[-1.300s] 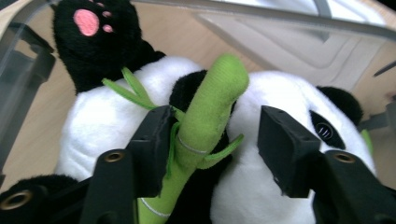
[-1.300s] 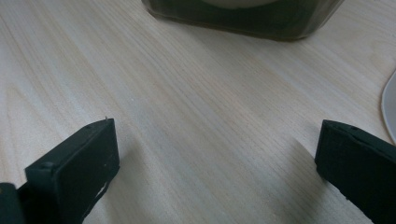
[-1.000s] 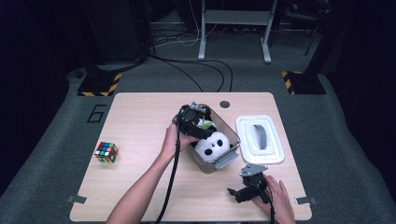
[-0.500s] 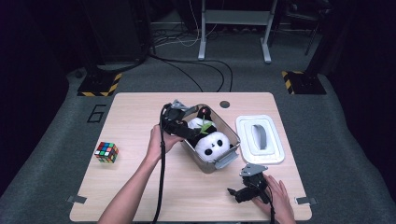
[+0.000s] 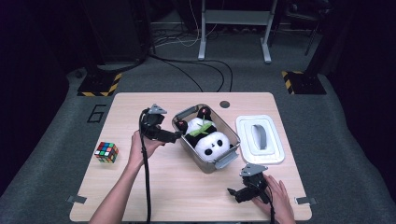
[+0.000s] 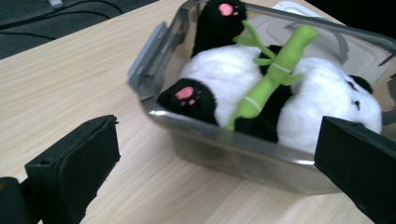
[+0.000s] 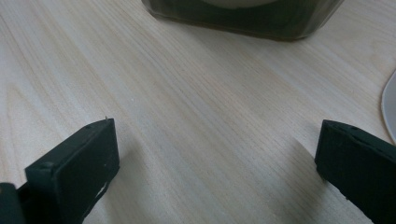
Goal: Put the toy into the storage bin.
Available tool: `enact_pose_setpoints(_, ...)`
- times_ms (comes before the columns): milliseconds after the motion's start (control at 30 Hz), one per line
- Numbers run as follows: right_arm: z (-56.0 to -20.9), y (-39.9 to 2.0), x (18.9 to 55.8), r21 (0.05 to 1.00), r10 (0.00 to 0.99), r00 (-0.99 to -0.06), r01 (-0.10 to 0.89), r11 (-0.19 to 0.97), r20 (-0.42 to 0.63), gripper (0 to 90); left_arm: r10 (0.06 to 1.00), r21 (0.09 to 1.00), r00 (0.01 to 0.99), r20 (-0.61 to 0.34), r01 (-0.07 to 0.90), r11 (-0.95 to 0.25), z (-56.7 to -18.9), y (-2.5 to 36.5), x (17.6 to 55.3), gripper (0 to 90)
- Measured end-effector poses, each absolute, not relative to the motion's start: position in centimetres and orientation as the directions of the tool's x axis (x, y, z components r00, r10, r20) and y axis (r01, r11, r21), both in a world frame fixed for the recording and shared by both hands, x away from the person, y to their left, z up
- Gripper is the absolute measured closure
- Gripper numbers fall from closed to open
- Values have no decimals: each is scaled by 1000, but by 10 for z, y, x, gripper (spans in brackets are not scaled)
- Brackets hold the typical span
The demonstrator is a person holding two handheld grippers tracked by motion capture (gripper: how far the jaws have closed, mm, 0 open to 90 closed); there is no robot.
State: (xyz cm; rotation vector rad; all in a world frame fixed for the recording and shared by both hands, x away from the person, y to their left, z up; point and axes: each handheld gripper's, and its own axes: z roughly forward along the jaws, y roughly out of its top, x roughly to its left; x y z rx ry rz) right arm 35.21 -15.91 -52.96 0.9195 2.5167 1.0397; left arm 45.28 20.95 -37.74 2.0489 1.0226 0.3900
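Nearest the person, the right gripper [image 5: 247, 192] rests low over the table's [image 5: 187, 196] front right, its jaws spread wide with nothing but bare wood between them in its own view. A little farther in, the left gripper [image 5: 169, 136] sits just beside the left wall of the clear bin [image 5: 223, 161]; its jaws have just been opening and now stand wide apart, empty, facing the bin. Inside the bin lies the plush panda [image 6: 261, 88], on its back with its green bamboo stalk [image 6: 268, 77] across its belly, so the packing step looks done. To the right of the bin, well apart from both grippers, lies the white lid [image 5: 260, 138], not yet on; fitting and latching it seems to be what remains. The Rubik's cube [image 5: 106, 152] lies untouched at the left.
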Motion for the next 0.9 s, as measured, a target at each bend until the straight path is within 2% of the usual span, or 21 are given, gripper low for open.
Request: enact_pose_setpoints(900, -530, -159, 352, 707, 646, -763, 455, 542, -4, 0, 856, 787, 509, -97, 565, -247, -406, 305, 428, 0)
